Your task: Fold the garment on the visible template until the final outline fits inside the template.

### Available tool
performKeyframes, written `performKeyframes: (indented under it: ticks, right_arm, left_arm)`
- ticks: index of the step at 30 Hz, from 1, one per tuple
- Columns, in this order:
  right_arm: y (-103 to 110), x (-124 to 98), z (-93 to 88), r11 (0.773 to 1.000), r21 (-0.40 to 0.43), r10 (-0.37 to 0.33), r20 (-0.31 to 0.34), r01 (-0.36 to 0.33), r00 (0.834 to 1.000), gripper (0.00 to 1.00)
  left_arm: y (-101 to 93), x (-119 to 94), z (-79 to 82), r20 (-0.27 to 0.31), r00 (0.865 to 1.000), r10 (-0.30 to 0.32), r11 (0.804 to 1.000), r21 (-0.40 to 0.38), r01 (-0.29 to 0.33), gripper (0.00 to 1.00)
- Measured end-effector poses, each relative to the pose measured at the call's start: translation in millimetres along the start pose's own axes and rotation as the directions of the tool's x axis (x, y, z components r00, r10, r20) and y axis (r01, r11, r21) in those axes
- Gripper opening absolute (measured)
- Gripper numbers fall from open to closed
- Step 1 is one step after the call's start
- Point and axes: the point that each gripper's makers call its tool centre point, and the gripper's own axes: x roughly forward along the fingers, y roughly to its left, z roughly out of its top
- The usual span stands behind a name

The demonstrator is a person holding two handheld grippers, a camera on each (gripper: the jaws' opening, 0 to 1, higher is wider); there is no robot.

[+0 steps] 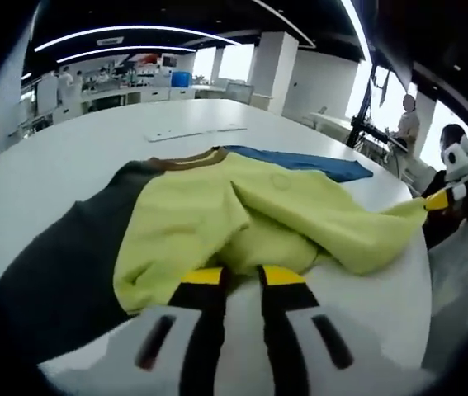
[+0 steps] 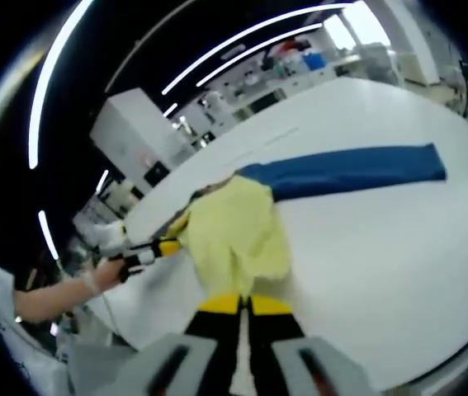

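Observation:
A yellow-green garment (image 1: 242, 206) lies rumpled on the white round table (image 1: 68, 157). It has a brown collar (image 1: 186, 160), a dark grey sleeve (image 1: 60, 256) to the left and a blue sleeve (image 1: 316, 163) at the back right. My left gripper (image 1: 242, 276) is shut on the near yellow hem. My right gripper (image 1: 442, 198) holds a lifted corner of the hem at the far right. In the right gripper view its jaws (image 2: 244, 305) are shut on the yellow cloth (image 2: 238, 231). The blue sleeve (image 2: 357, 169) stretches off to the right. A hand carries the left gripper (image 2: 163, 246) at the left.
A pale flat strip (image 1: 194, 131) lies on the table behind the collar. The table edge (image 1: 419, 272) runs close on the right. A white pillar (image 1: 271, 70), benches and a person (image 1: 407, 115) stand in the room beyond.

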Motion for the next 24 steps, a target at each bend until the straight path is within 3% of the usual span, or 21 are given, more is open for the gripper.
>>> performKeyframes:
  ticks: [14, 24]
  right_arm:
    - [2.0, -0.1, -0.6, 1.0, 0.0, 0.002, -0.001, -0.002, 1.0, 0.0]
    - [0.5, -0.8, 1.3, 1.0, -0.001, 0.004, 0.004, -0.004, 1.0, 0.0]
  left_arm:
    - [3.6, -3.9, 4.8, 0.013, 1.0, 0.004, 0.999, -0.041, -0.003, 0.01]
    - [-1.3, -23.0, 14.1, 0.027, 0.999, -0.016, 0.998, -0.058, 0.017, 0.0]
